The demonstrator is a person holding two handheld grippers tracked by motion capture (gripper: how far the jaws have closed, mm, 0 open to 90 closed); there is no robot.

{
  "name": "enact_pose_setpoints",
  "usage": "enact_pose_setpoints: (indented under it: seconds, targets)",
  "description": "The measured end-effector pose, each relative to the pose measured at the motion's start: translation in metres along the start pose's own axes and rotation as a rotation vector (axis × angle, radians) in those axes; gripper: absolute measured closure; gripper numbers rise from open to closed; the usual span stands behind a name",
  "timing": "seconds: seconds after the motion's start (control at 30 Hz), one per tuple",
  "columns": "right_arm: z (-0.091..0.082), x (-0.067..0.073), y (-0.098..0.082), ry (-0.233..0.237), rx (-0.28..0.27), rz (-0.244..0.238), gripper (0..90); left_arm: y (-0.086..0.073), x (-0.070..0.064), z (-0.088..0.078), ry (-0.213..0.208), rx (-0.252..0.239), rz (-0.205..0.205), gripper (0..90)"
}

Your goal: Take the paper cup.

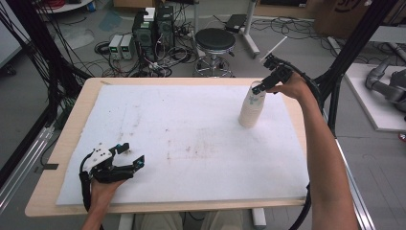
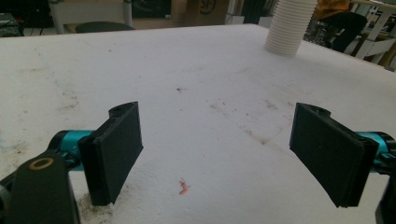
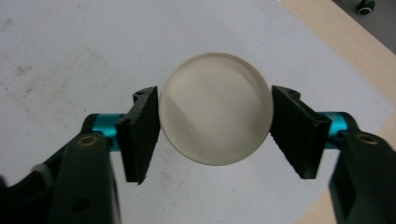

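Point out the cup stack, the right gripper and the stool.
Cup stack (image 1: 251, 111), high view, its ribbed side.
Right gripper (image 3: 215, 128), right gripper view, midway between its jaws.
Stool (image 1: 216, 40), high view, its black seat.

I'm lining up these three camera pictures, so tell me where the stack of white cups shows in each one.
High view: stack of cups right of centre, far side of the white mat.
Left gripper view: top right, far across the mat.
Right gripper view: centre, seen from above, between the right gripper pads.
Shared landmark: the white mat.

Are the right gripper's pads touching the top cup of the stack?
Touching. In the right gripper view, both pads press against the rim of the top cup of the stack, with no gap on either side.
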State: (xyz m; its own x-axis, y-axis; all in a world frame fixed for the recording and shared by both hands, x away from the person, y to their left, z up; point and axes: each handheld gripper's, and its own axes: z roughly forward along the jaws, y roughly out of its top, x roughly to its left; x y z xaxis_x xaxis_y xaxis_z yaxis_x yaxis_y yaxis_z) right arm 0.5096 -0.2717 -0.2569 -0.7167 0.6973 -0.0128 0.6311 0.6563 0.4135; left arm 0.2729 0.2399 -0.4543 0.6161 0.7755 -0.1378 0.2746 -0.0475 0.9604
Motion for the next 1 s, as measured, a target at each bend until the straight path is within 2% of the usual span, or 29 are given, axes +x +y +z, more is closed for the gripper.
enact_pose_setpoints:
  seconds: [0.5, 0.93, 1.0]
  targets:
    - [-0.003, 0.0, -0.001, 0.0, -0.006, 0.006, 37.7, 0.0, 0.0, 0.0, 0.0, 0.006, 0.0, 16.8]
    - [-0.024, 0.003, 0.001, -0.007, -0.043, -0.003, 38.5, 0.0, 0.0, 0.001, 0.002, 0.005, 0.001, 16.9]
    - [-0.035, 0.005, 0.005, -0.012, -0.057, -0.018, 38.6, 0.0, 0.0, 0.001, 0.003, 0.004, 0.0, 16.9]
